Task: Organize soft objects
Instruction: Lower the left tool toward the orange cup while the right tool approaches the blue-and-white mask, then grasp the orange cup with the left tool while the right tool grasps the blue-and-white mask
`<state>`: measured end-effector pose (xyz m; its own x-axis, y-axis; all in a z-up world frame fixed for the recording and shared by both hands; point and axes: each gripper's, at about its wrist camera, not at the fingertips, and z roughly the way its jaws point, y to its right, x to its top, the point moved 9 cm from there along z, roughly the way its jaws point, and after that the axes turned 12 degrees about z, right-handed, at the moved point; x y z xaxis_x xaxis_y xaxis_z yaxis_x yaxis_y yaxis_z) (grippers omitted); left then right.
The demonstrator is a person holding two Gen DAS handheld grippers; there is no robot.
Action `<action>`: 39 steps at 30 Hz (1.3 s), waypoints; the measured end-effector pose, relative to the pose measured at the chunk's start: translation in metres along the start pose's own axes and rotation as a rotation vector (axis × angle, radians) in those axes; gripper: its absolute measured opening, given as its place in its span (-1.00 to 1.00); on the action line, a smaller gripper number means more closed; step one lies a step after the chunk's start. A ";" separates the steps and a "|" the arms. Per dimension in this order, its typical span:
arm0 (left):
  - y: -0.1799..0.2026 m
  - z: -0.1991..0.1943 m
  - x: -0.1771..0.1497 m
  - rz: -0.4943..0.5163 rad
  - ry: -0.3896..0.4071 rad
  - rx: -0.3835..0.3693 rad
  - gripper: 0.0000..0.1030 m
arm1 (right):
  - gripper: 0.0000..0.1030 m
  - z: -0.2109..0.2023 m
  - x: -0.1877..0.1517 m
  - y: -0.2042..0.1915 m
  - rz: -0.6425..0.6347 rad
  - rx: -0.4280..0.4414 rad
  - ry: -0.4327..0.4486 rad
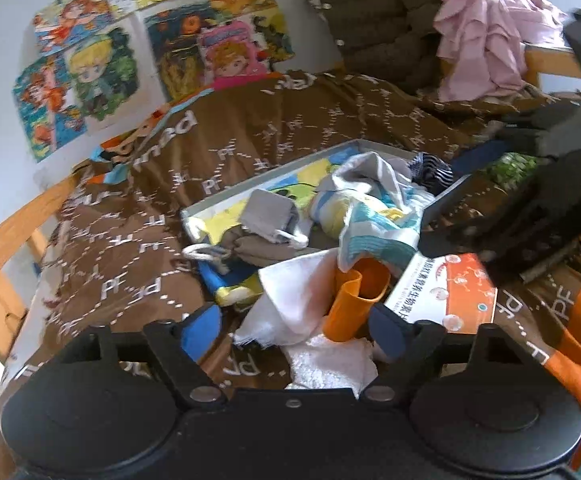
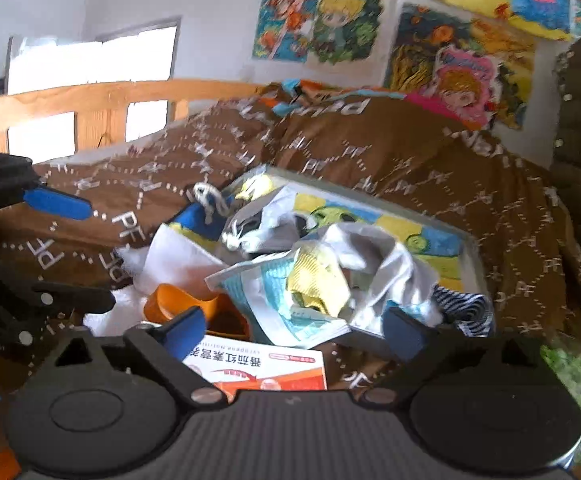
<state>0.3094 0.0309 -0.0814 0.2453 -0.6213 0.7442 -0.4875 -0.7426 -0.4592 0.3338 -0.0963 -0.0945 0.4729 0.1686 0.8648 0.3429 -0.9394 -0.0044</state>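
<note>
White towel (image 1: 310,320) lies crumpled on the bed just ahead of the open, empty left claw (image 1: 294,332), nearer than the equally open right claw (image 2: 294,332).

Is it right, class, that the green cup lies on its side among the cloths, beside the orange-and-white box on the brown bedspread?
Not quite: the cup is orange, not green, as the left wrist view shows. It does lie among the cloths, beside the orange-and-white box on the brown bedspread.
</note>
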 end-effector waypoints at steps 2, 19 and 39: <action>0.002 0.007 -0.001 0.014 -0.001 -0.047 0.41 | 0.74 0.008 0.000 0.001 -0.021 0.006 -0.017; 0.001 0.050 0.000 -0.041 0.042 -0.258 0.15 | 0.43 0.039 0.002 0.000 -0.064 0.020 -0.071; 0.021 0.059 0.001 -0.043 0.013 -0.314 -0.60 | -0.45 0.041 0.000 -0.006 -0.081 0.030 -0.061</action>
<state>0.3489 -0.0002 -0.1192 0.2614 -0.5864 0.7667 -0.7124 -0.6532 -0.2567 0.3651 -0.0783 -0.1154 0.4909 0.2621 0.8309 0.4054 -0.9129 0.0484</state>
